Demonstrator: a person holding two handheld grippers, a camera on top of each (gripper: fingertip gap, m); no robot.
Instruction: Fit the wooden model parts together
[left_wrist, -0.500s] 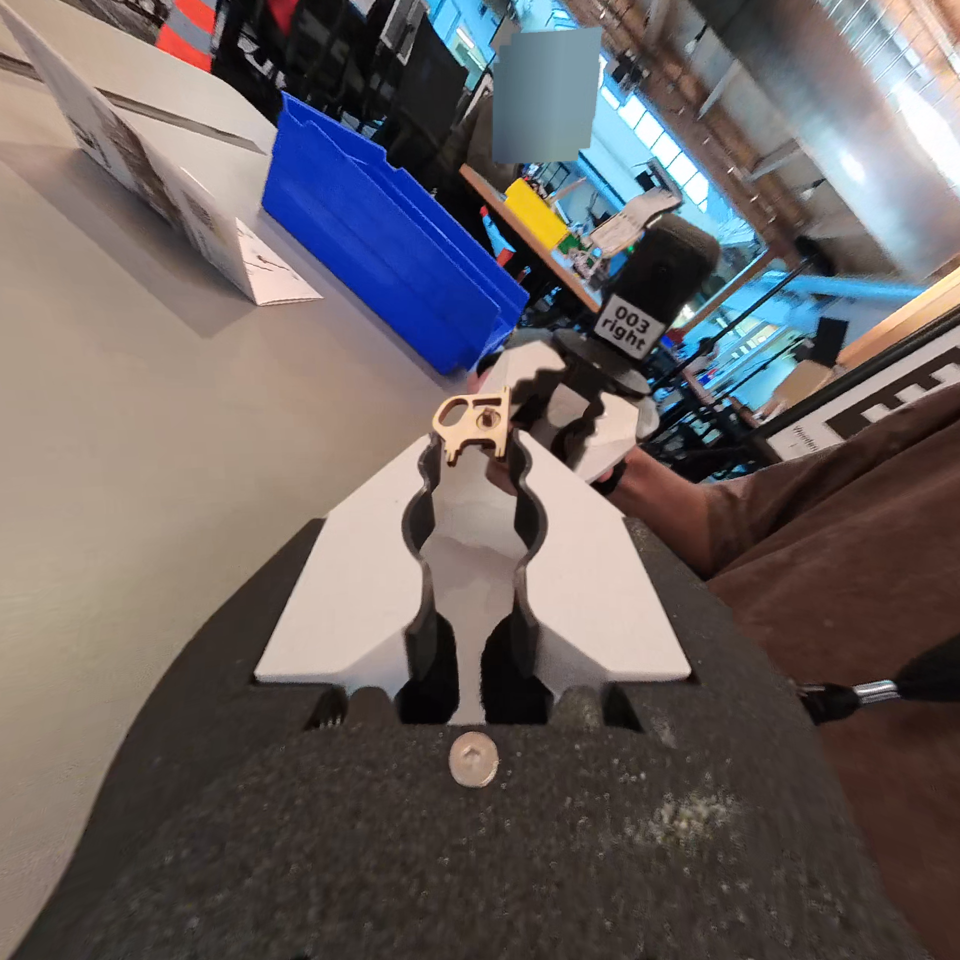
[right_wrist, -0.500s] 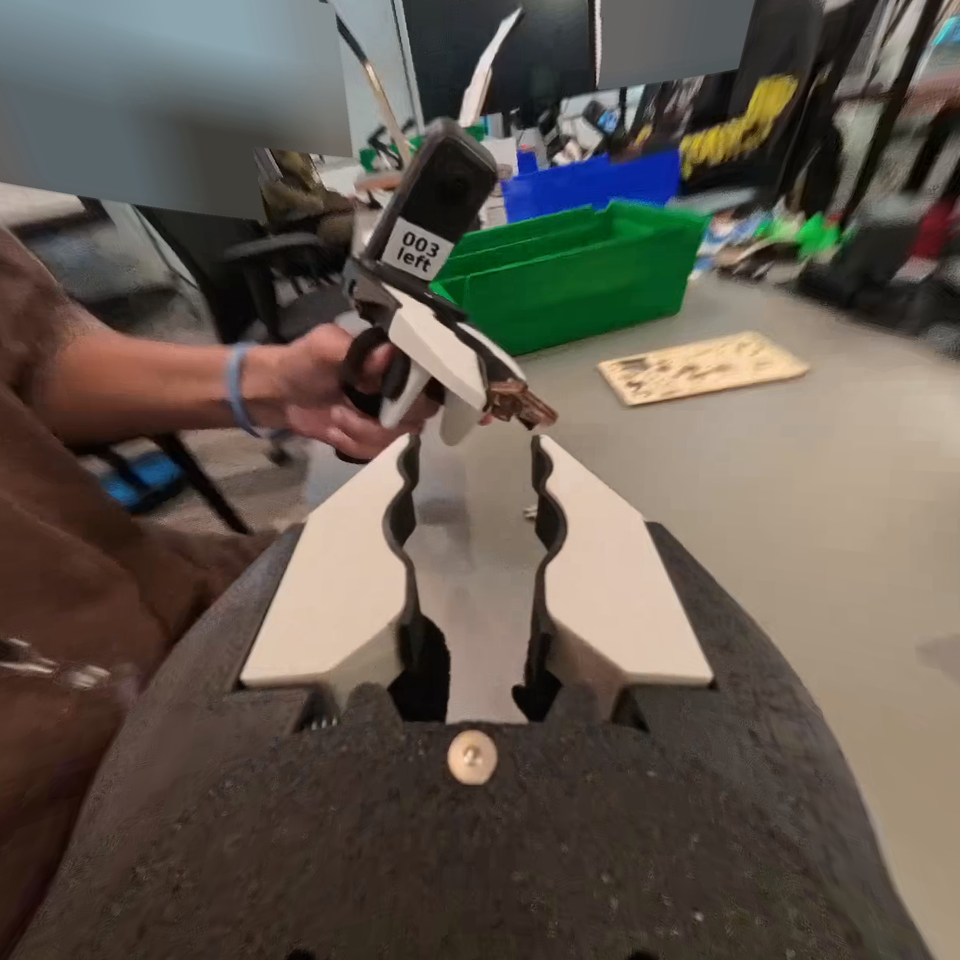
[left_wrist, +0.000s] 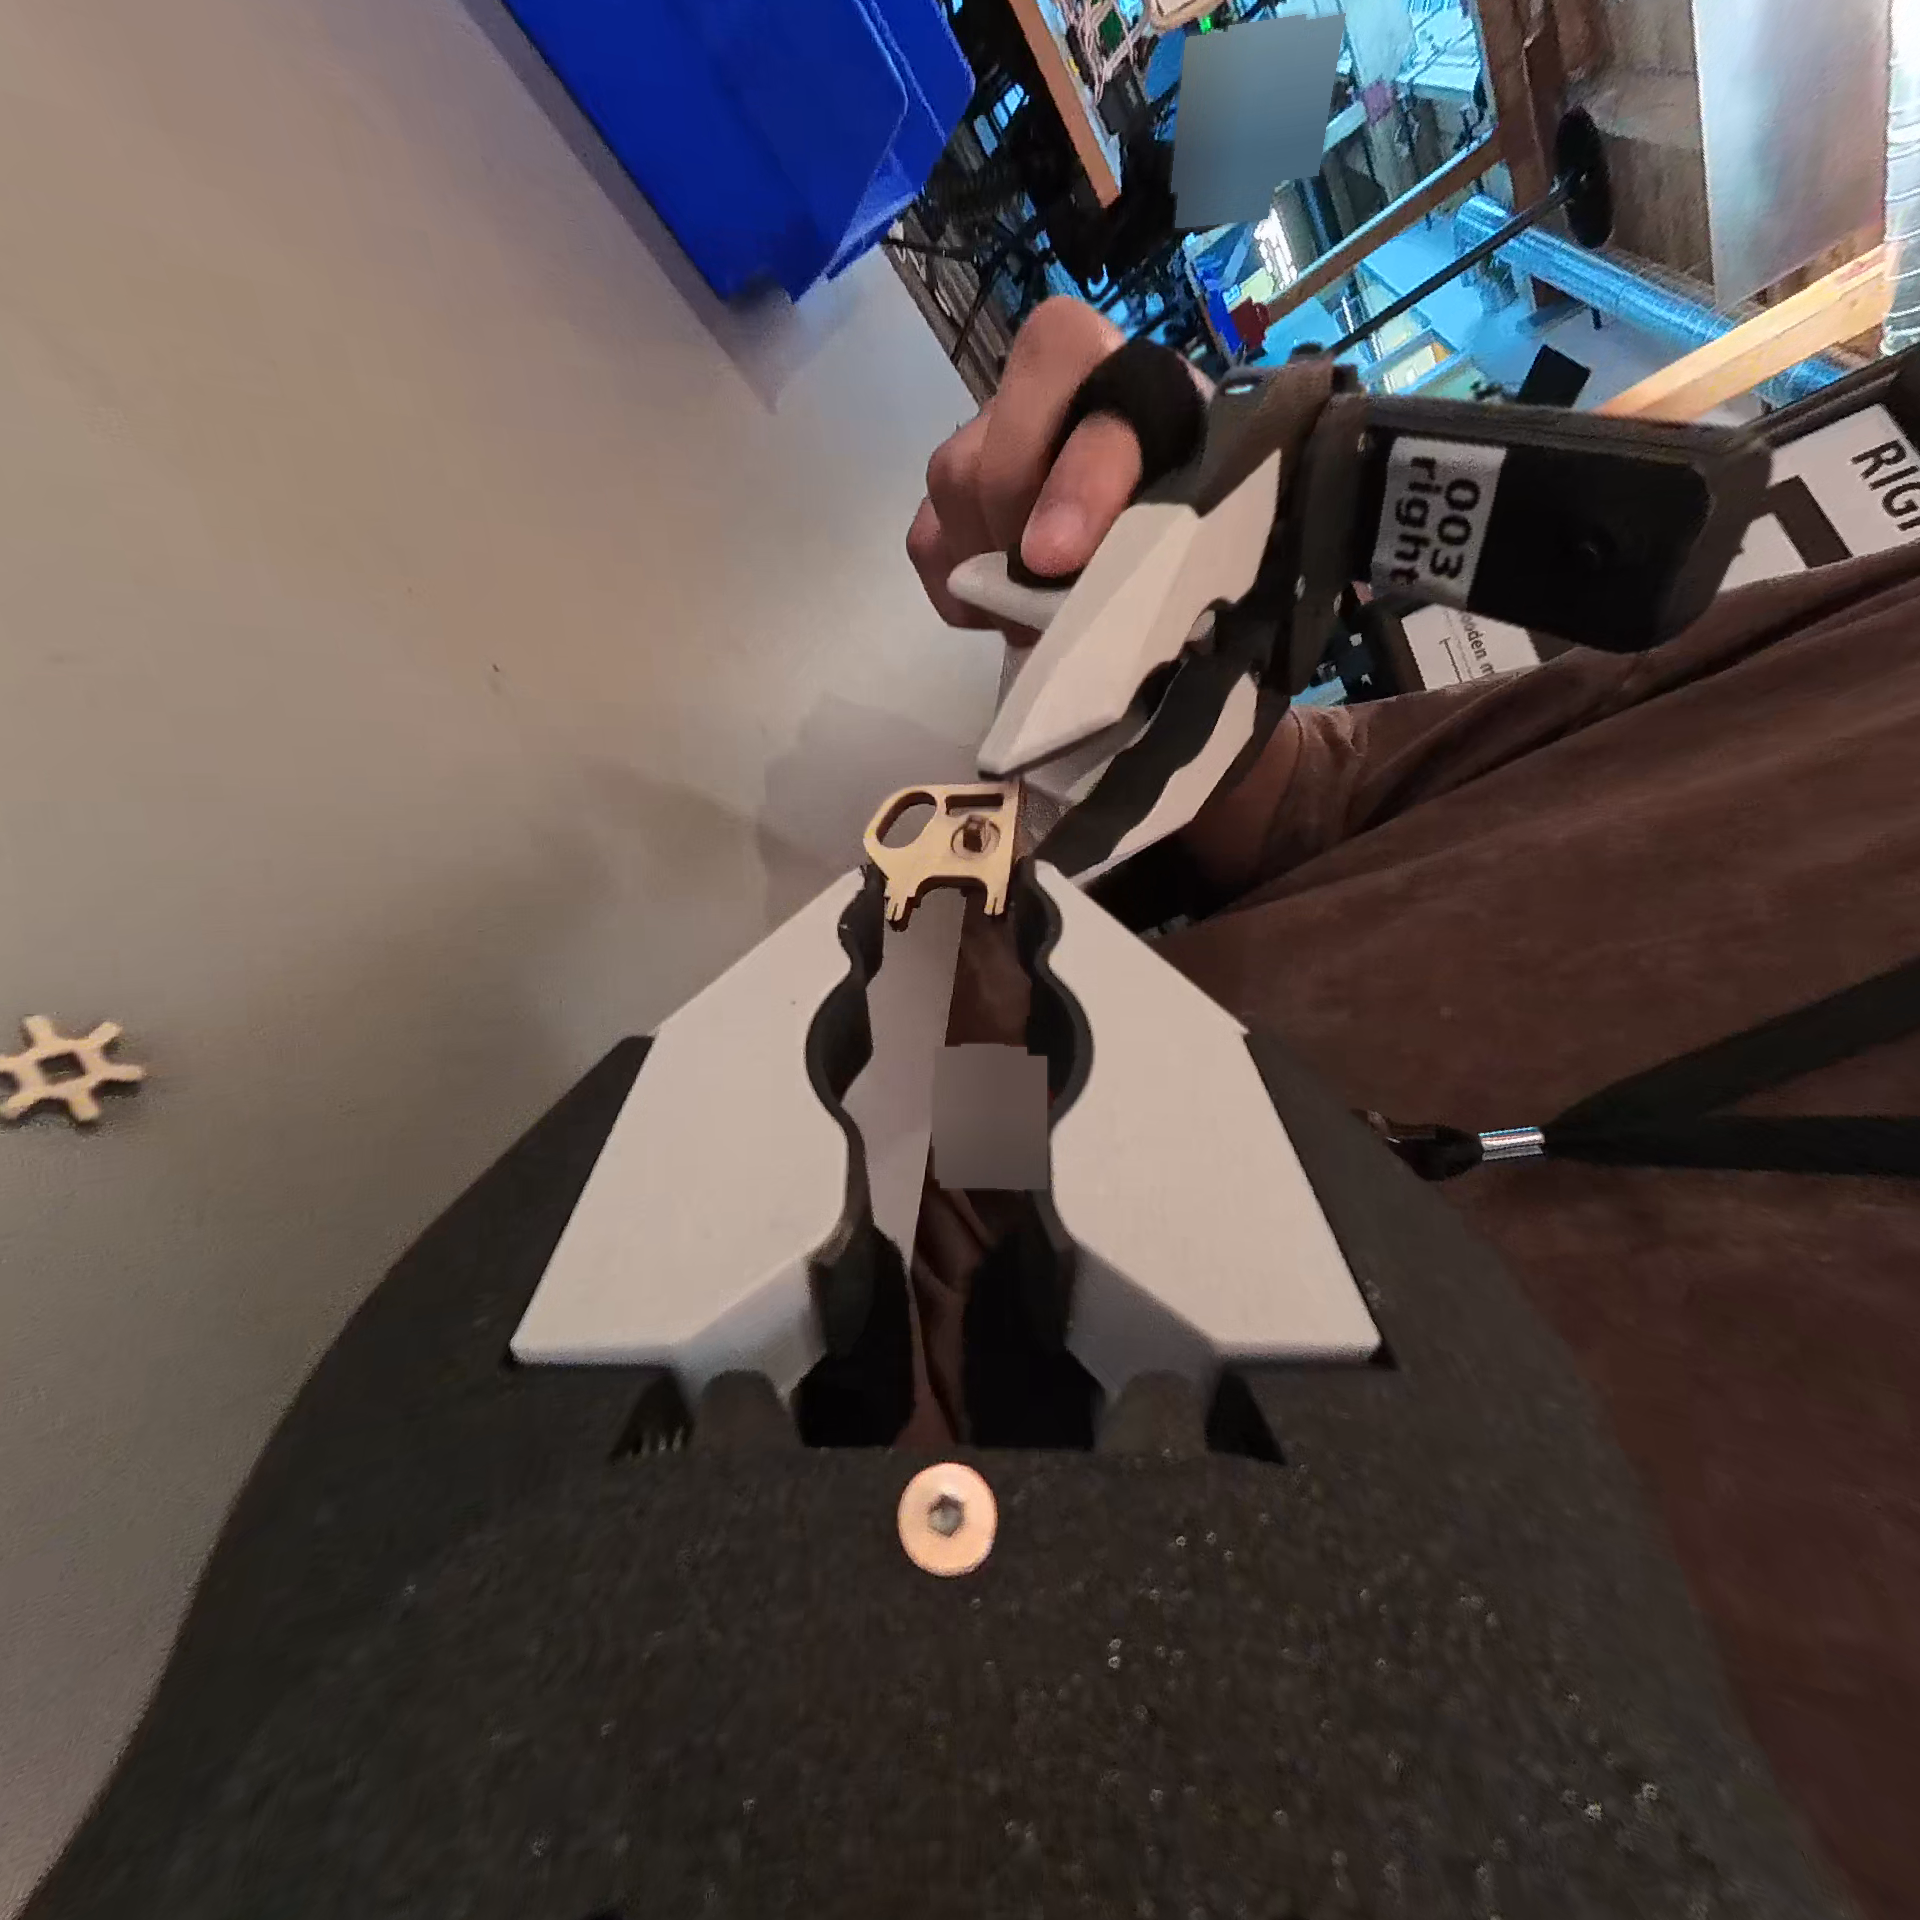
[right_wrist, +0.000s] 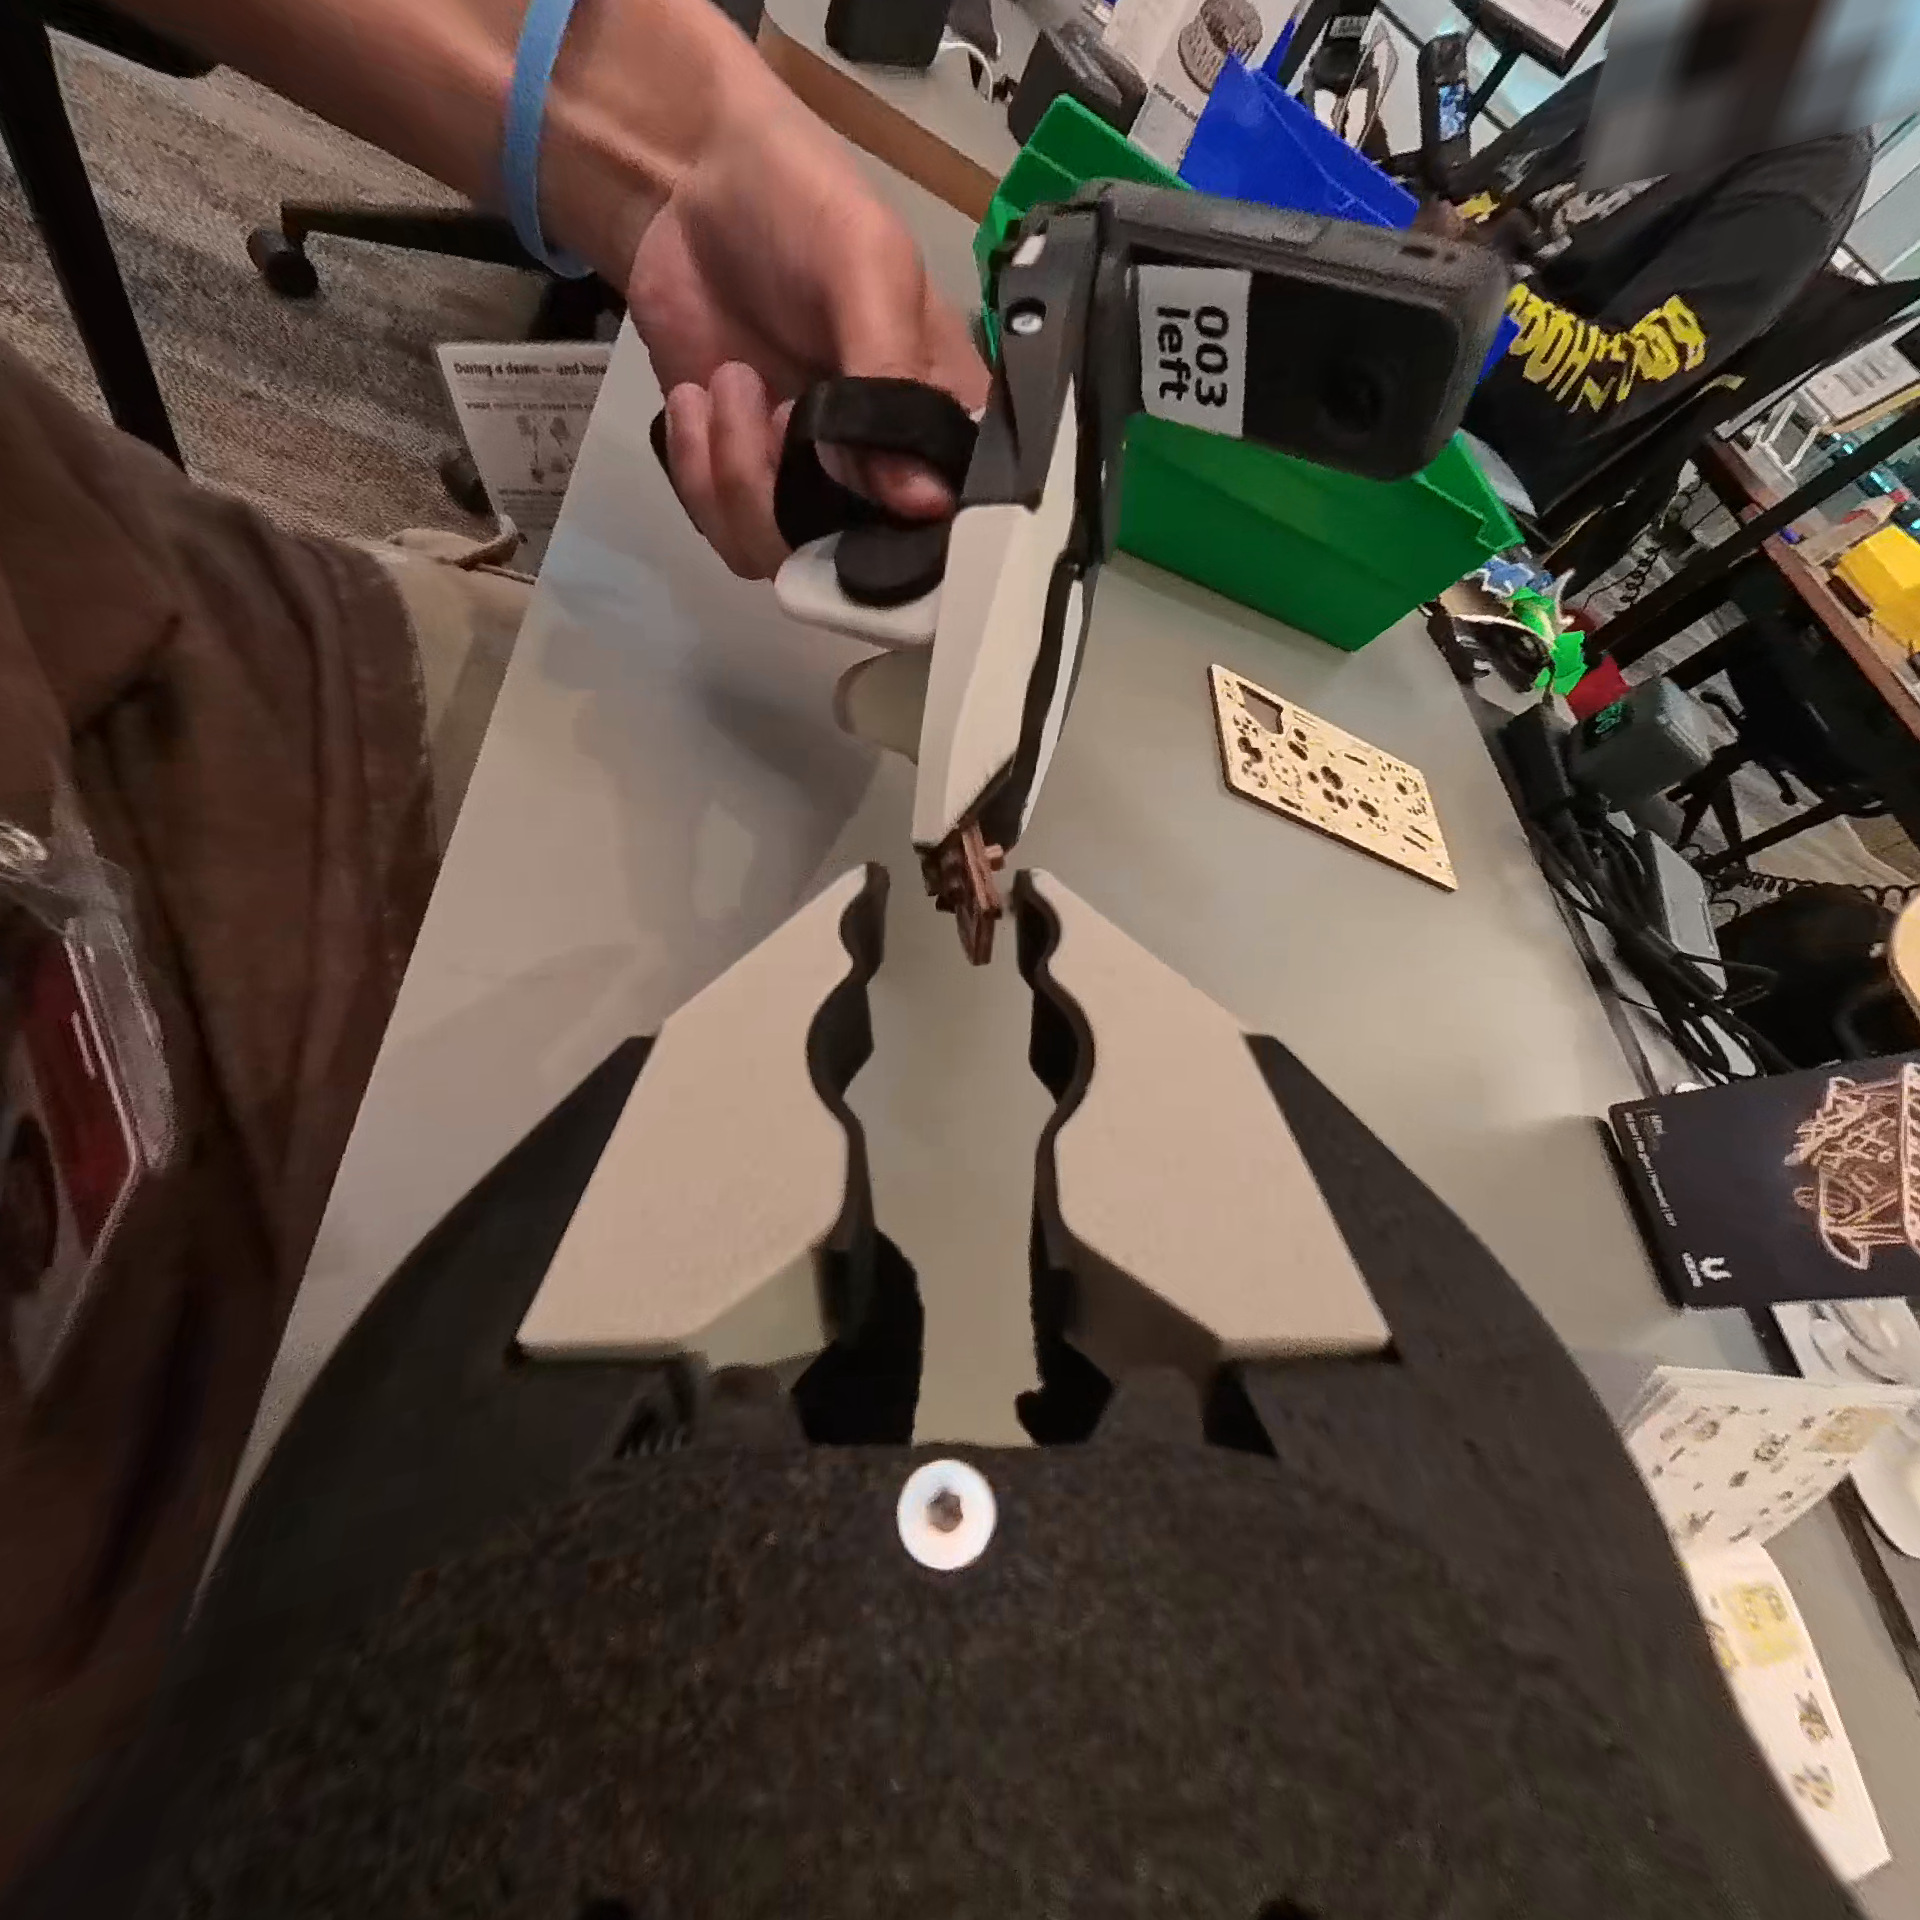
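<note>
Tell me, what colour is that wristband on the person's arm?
Light blue. The wristband shows best in the right wrist view, on the arm holding the left tool.

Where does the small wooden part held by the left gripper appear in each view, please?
Left wrist view: the wooden part sits just above centre, pinched at the tips of the left gripper.
Right wrist view: it appears dark and edge-on near centre, hanging from the left gripper and just beyond the open right gripper.
Shared landmark: the grey table.
</note>
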